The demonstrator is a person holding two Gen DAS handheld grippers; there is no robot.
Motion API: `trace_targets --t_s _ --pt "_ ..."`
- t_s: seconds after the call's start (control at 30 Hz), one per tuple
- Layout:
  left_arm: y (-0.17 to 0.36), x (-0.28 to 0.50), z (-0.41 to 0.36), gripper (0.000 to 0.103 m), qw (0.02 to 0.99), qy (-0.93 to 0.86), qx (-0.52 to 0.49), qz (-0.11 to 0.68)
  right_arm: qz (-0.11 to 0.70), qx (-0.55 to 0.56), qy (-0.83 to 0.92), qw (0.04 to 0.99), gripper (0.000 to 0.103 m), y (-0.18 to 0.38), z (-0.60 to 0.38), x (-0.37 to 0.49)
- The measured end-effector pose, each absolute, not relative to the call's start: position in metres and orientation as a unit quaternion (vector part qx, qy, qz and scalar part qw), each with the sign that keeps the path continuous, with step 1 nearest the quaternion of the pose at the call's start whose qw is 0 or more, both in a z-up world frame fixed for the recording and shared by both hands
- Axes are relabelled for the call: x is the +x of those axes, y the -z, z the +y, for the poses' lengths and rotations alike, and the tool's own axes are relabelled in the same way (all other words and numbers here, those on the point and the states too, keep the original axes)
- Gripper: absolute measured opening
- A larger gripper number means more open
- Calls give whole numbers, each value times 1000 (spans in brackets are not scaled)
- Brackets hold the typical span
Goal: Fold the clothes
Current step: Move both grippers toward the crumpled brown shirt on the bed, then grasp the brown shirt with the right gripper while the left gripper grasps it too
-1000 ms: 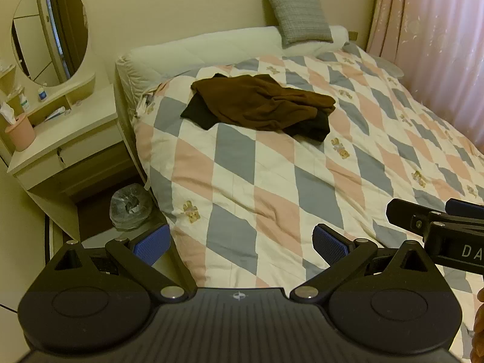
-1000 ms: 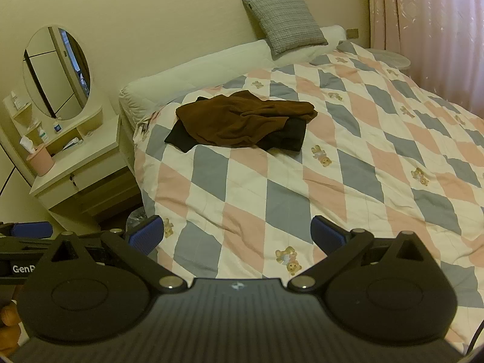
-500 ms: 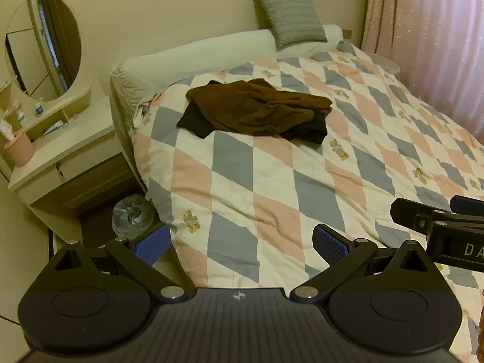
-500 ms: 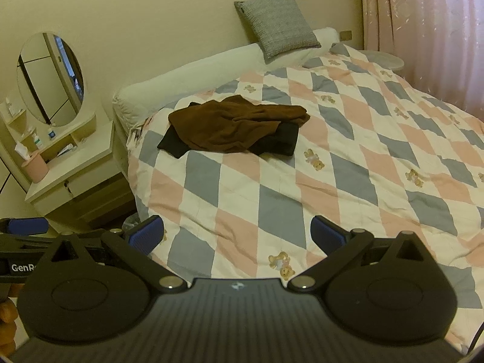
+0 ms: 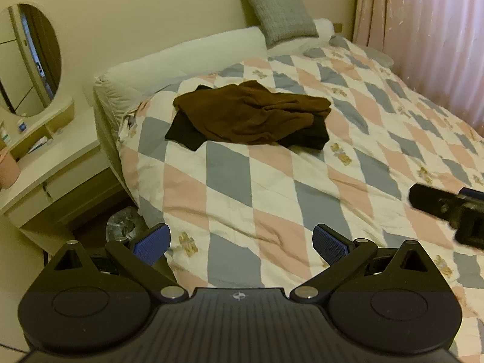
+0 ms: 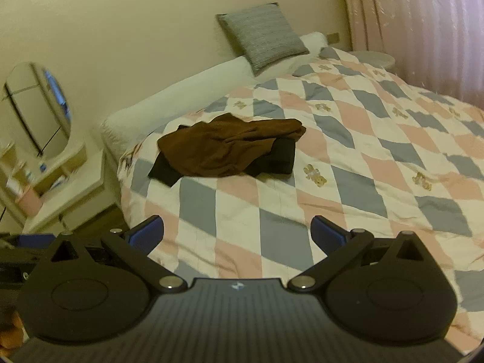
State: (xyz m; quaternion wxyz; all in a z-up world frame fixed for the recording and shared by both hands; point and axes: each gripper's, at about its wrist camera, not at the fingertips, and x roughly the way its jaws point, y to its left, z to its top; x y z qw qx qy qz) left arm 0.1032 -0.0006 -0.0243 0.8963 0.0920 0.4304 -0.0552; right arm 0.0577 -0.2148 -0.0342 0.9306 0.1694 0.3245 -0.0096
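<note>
A crumpled brown garment [image 5: 251, 115] [image 6: 224, 148] lies on top of a black garment [image 5: 184, 134] [image 6: 279, 158] near the head end of the bed. Both sit on a quilt [image 5: 272, 199] [image 6: 348, 181] of pink, grey and white diamonds. My left gripper [image 5: 240, 242] is open and empty above the near edge of the bed, well short of the clothes. My right gripper [image 6: 236, 233] is also open and empty, over the quilt's near part. The right gripper's body shows at the right edge of the left wrist view.
A white vanity [image 5: 51, 163] [image 6: 69, 193] with an oval mirror [image 5: 30, 57] stands left of the bed, a pink cup [image 5: 7, 172] on it. A bin [image 5: 124, 227] sits on the floor between them. A grey cushion [image 5: 276, 12] leans on the wall; pink curtains [image 5: 423, 30] hang right.
Both grippers have drifted so the clothes pile sits lower and more central in the views. The jaws stay open. The clothes have not moved.
</note>
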Motion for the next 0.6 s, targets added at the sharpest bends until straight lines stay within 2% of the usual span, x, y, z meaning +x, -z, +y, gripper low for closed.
trace_targets --t_s 0.43,0.6 --pt "93 306 38 103 859 135 127 477 372 344 29 861 102 125 -201 214" --pt "116 386 54 102 847 162 146 485 382 375 55 843 94 158 -195 273"
